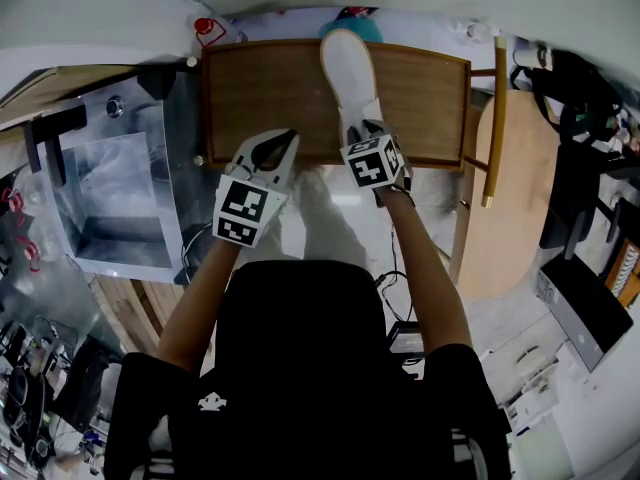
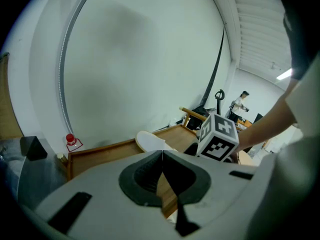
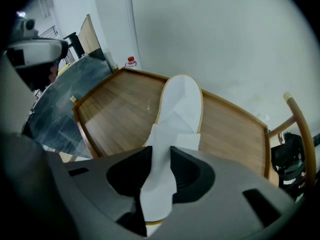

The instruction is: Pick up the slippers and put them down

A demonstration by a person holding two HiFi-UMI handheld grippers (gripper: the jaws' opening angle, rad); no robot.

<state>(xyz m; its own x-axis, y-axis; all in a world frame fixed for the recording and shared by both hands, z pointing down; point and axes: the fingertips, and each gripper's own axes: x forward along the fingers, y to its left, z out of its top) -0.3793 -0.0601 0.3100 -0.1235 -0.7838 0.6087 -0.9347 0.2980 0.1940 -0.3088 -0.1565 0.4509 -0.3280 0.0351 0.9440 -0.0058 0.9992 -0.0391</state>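
Pinching the strap (image 3: 159, 134) of the white slipper (image 1: 350, 68), the right gripper (image 1: 365, 130) has its jaws partly closed with the soft band squeezed between the pads (nothing else is in there). The slipper lies flat on the wooden table (image 1: 250, 88), toe toward 12 o'clock and heel back under the gripper near the table's 6 o'clock edge. The left gripper (image 1: 272, 150) hangs at 9 o'clock of the right one, jaws together and empty, tips over the same edge.

My worry is the hold itself: it is on thin, floppy fabric, not the sole. On a lift the sole would likely sag and swing from the strap, and a fast pull could slide the band out of the pads. A low lift could also snag on the table's raised rim (image 3: 87, 134). With the two grippers this near, a sideways move could knock one against the other.
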